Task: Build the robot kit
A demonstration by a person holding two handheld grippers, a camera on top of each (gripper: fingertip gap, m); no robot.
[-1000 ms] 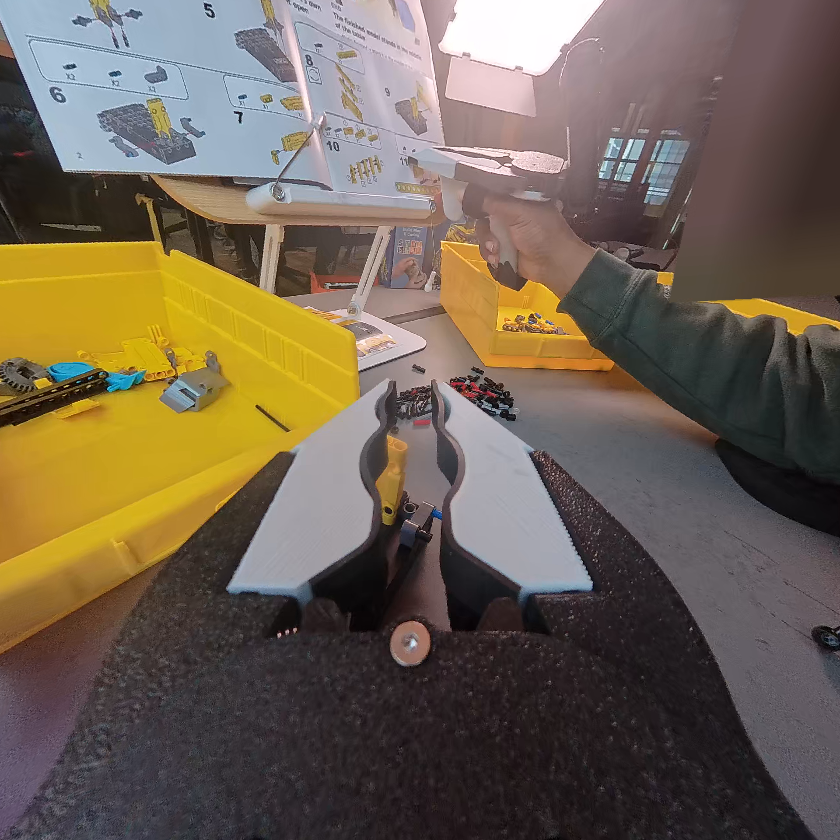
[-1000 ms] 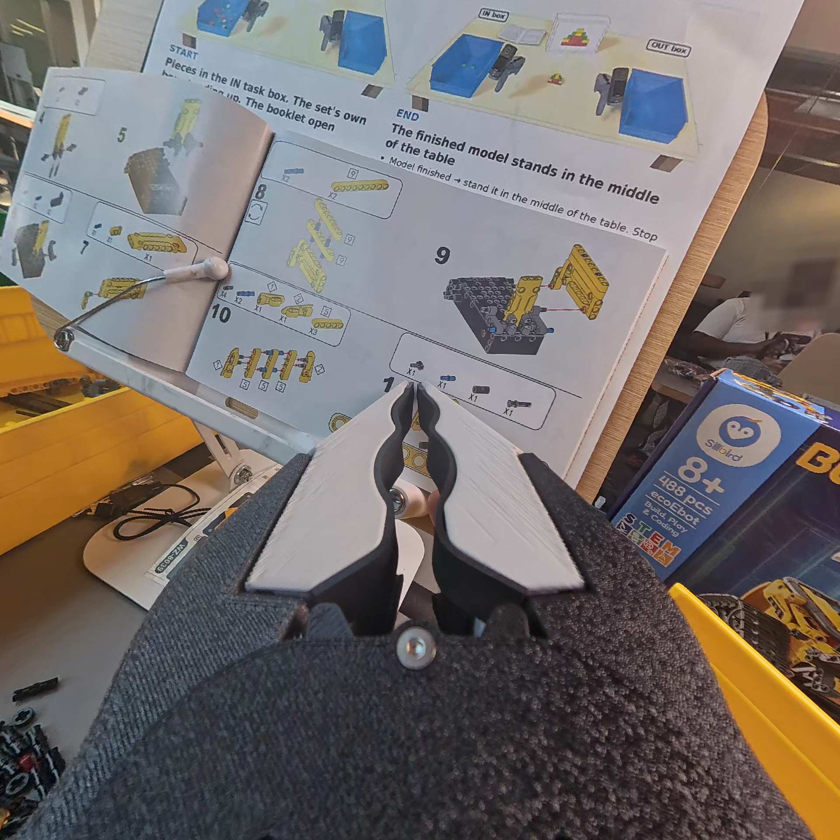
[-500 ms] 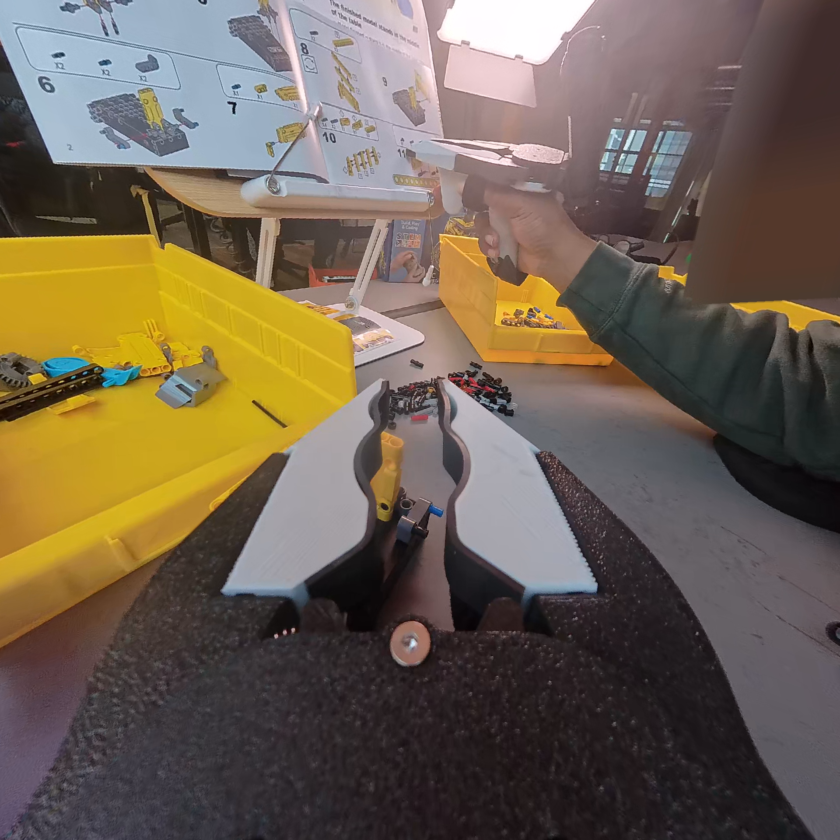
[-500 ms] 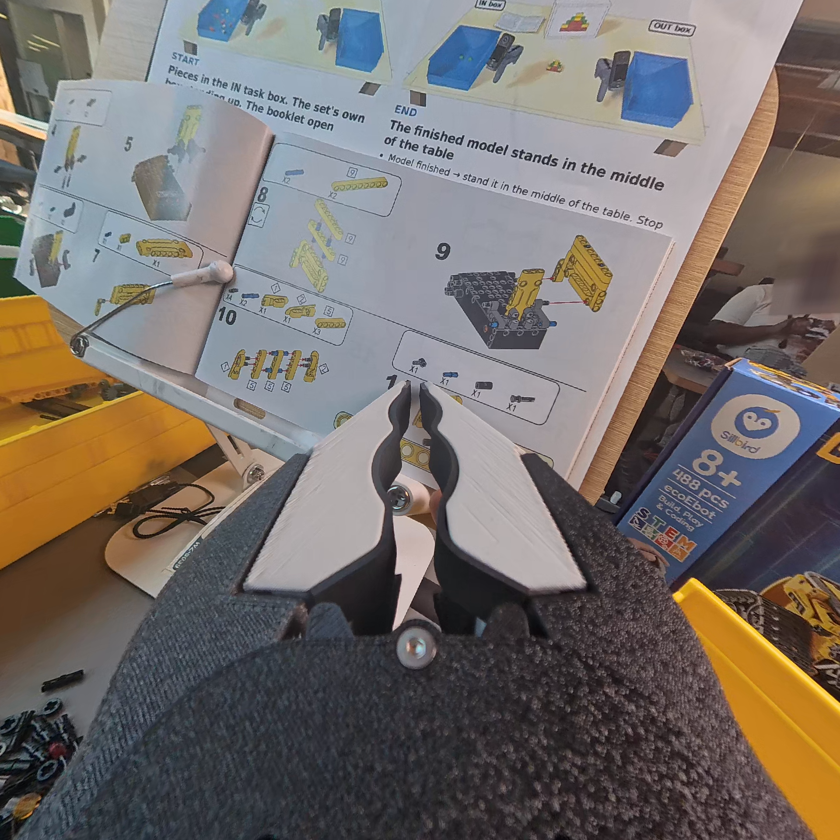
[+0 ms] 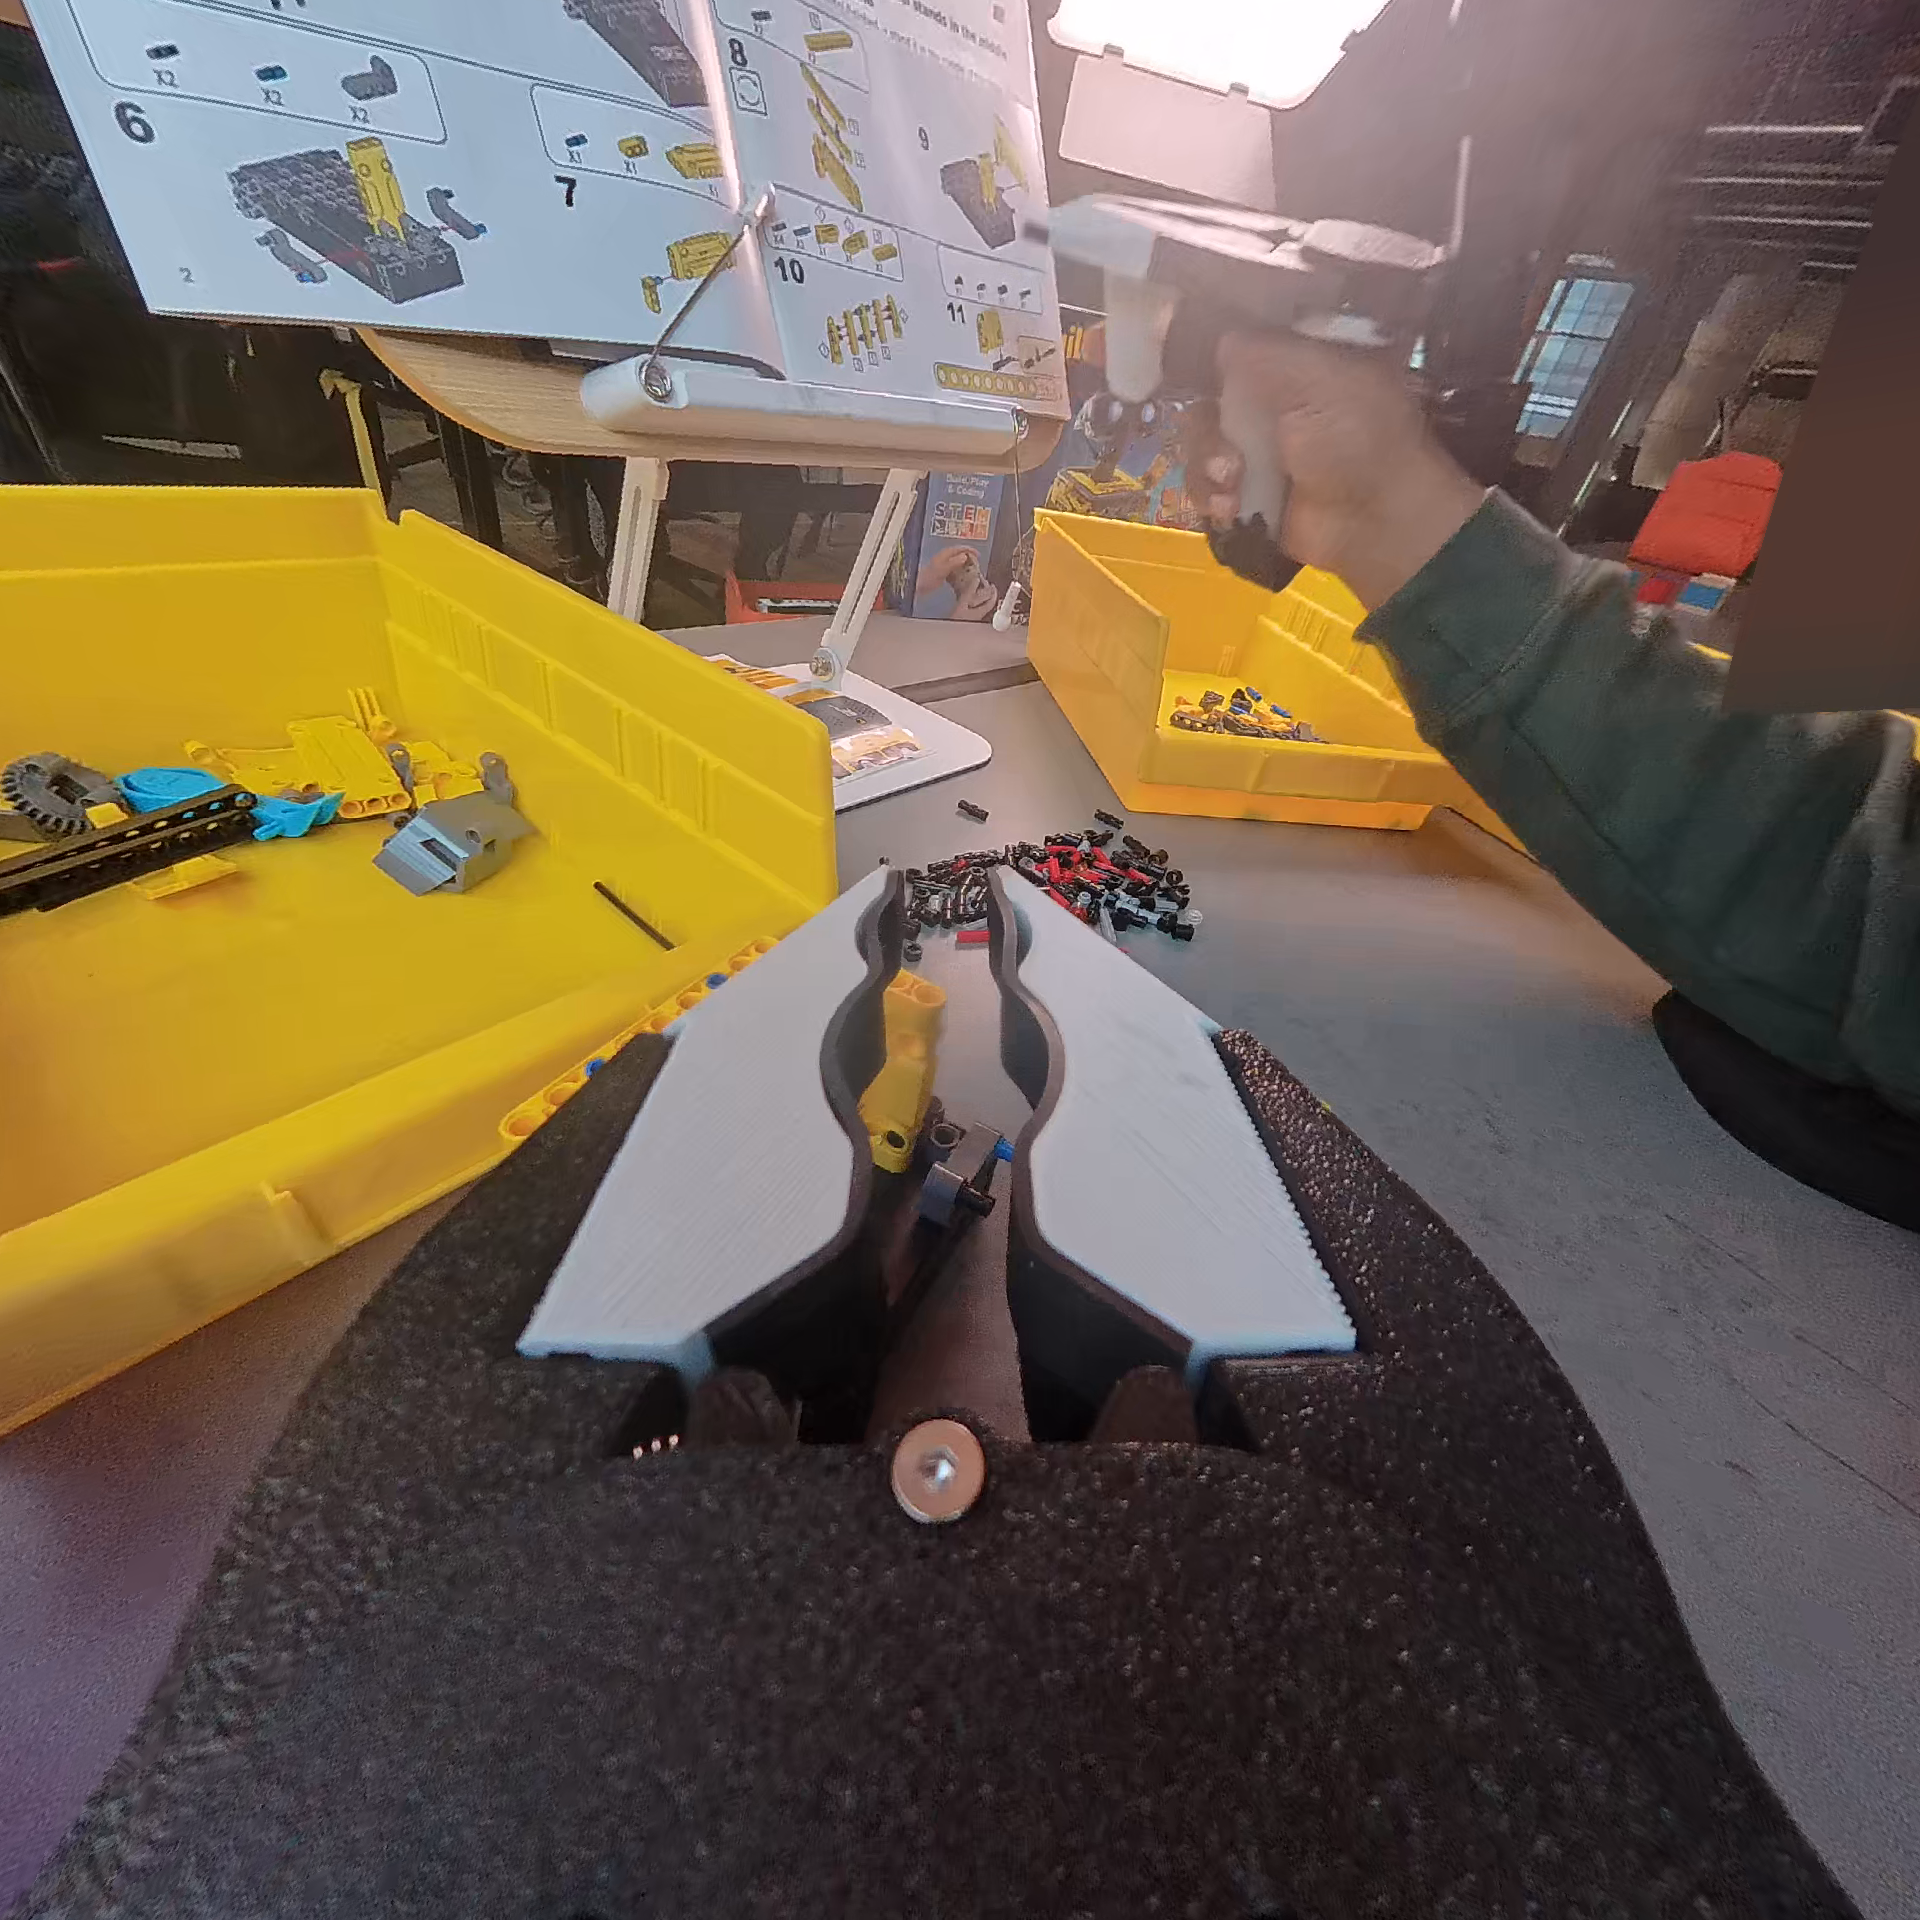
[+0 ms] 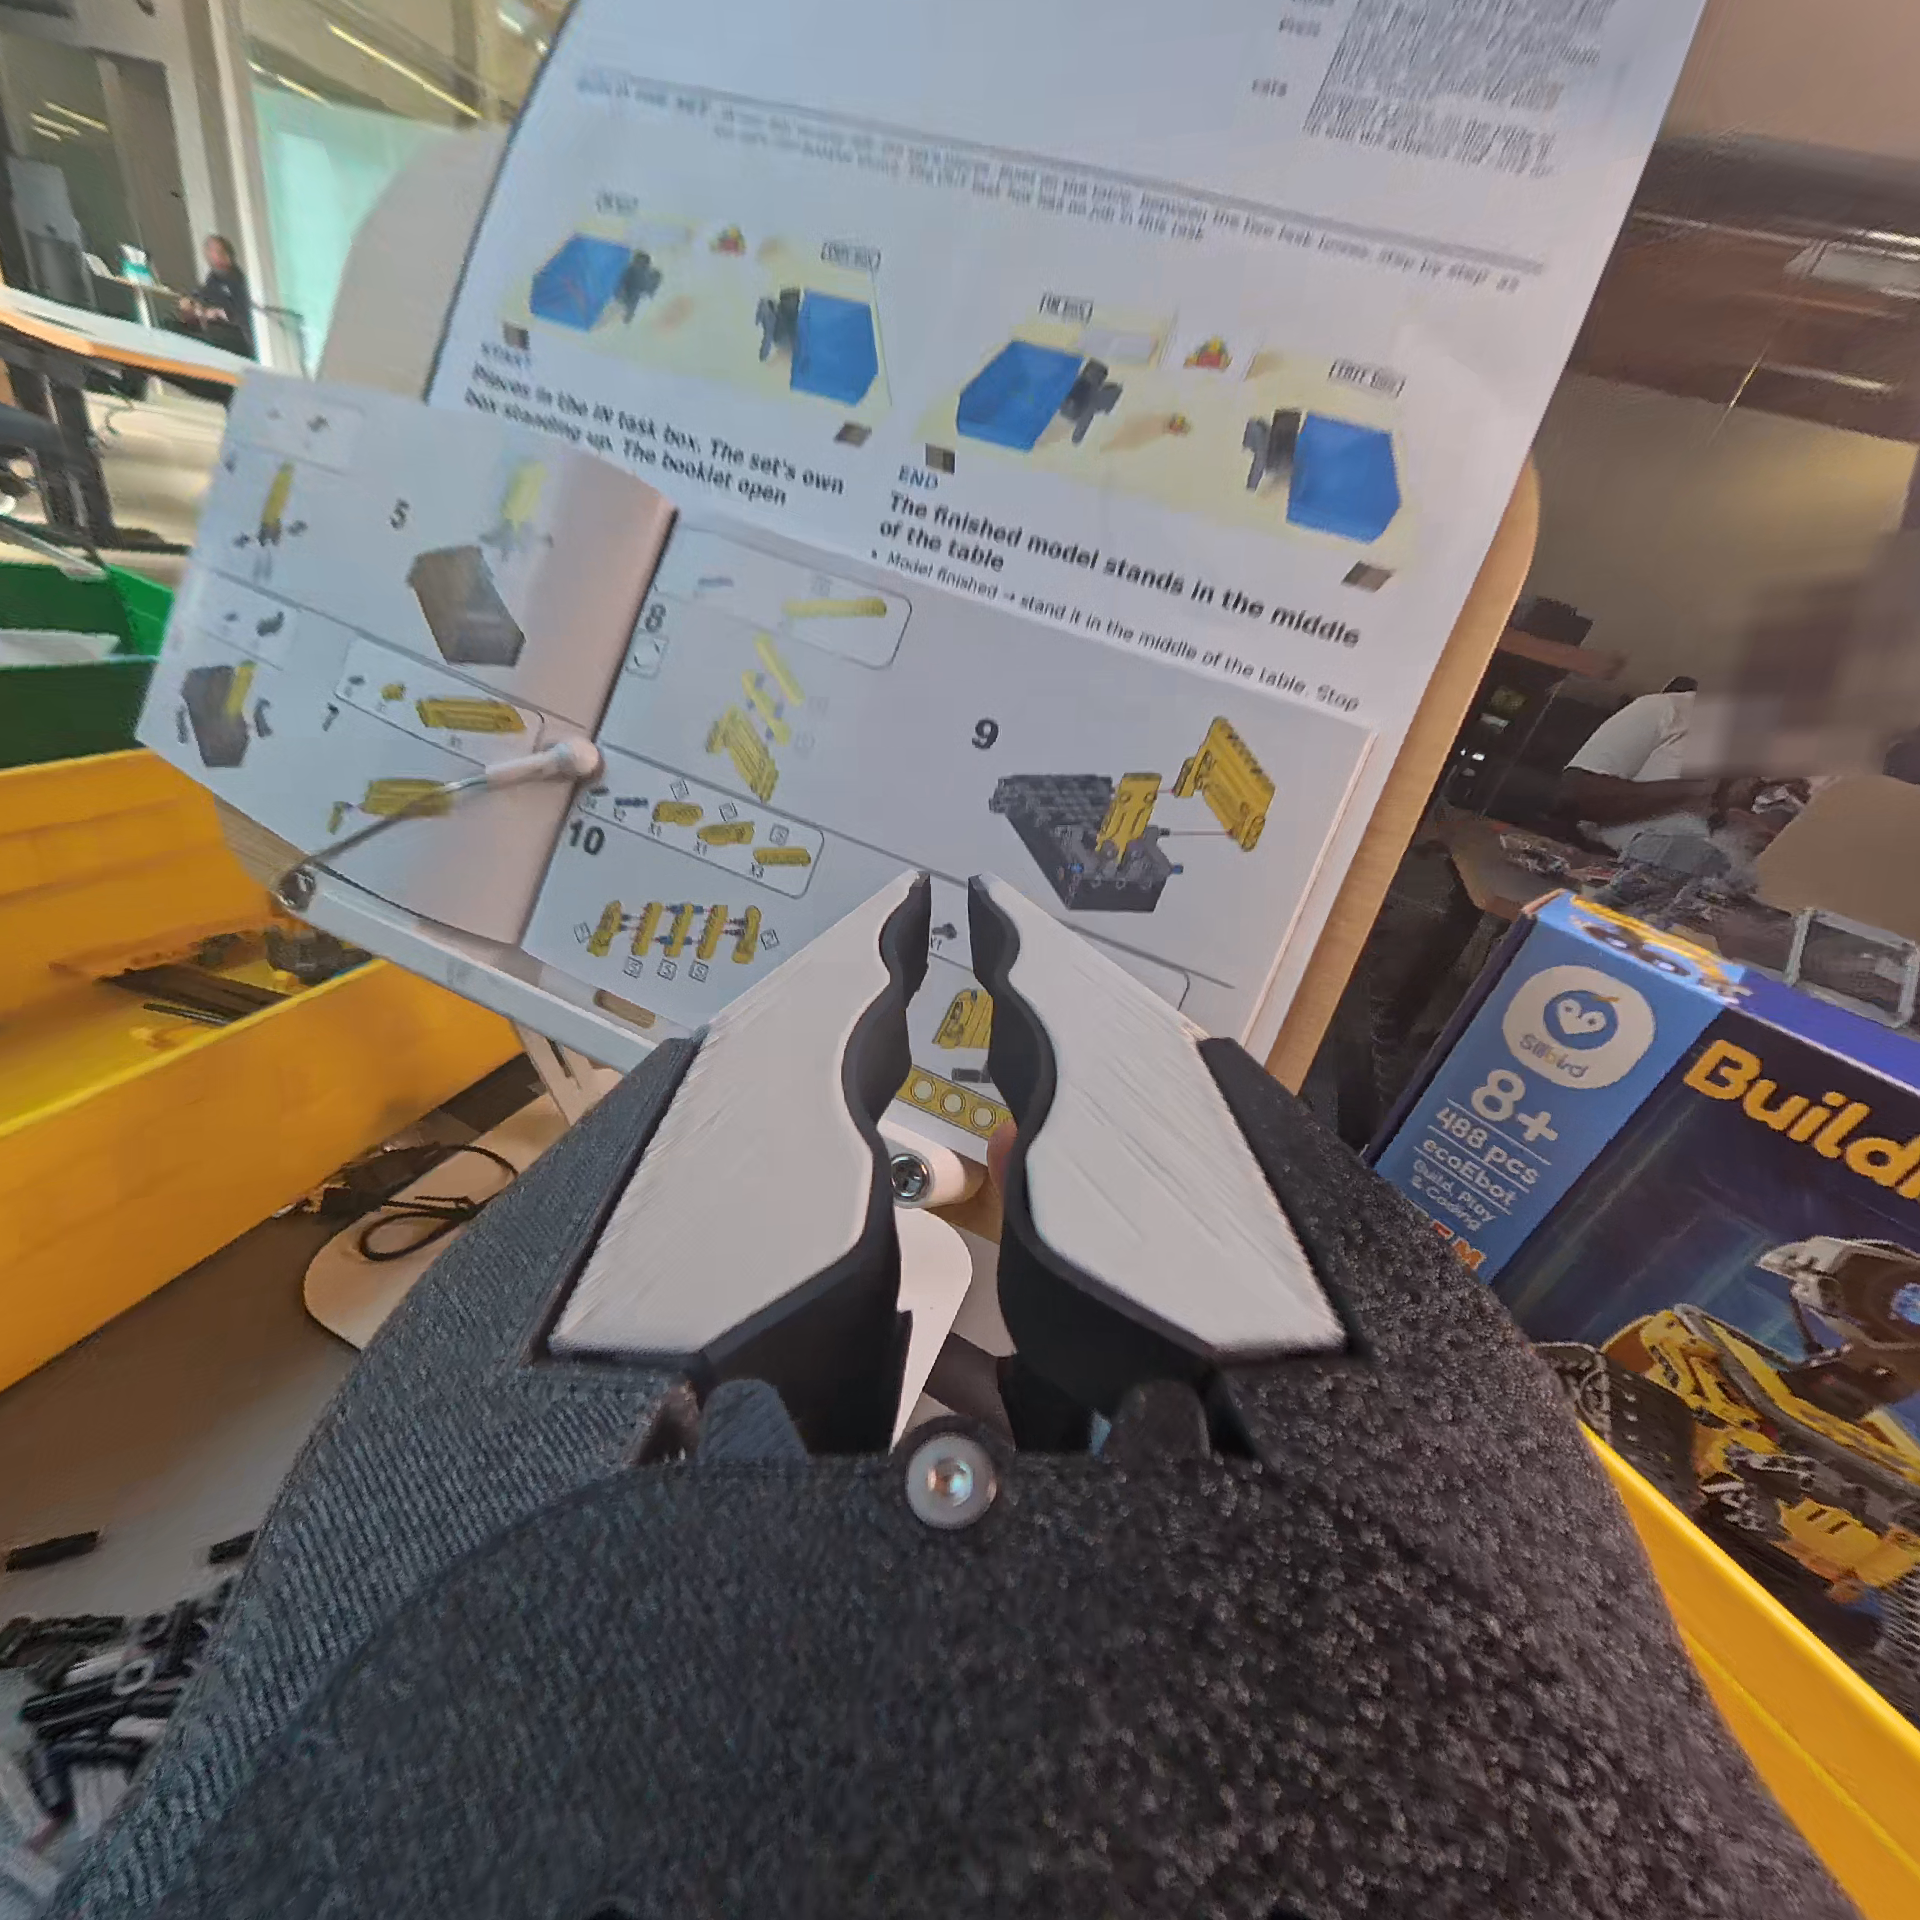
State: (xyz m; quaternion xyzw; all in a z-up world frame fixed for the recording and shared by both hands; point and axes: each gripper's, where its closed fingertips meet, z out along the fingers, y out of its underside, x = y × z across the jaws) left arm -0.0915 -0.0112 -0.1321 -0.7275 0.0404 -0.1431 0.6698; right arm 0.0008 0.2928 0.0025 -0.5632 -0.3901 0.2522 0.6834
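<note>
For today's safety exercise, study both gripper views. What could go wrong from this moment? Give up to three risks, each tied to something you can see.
1. The left gripper has a small yellow and grey brick assembly between its fingers; its jaws look loosely closed, so it might slip.
2. The loose pile of small pins lies just ahead on the table and could be scattered.
3. The right gripper is raised near the instruction booklet and might knock its stand.

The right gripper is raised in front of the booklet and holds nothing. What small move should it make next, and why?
Probably lower the right gripper toward the pile of small pins on the table. Its fingers are slightly apart and empty before the booklet, while the left gripper appears to hold a yellow and grey piece near that pile.
</note>
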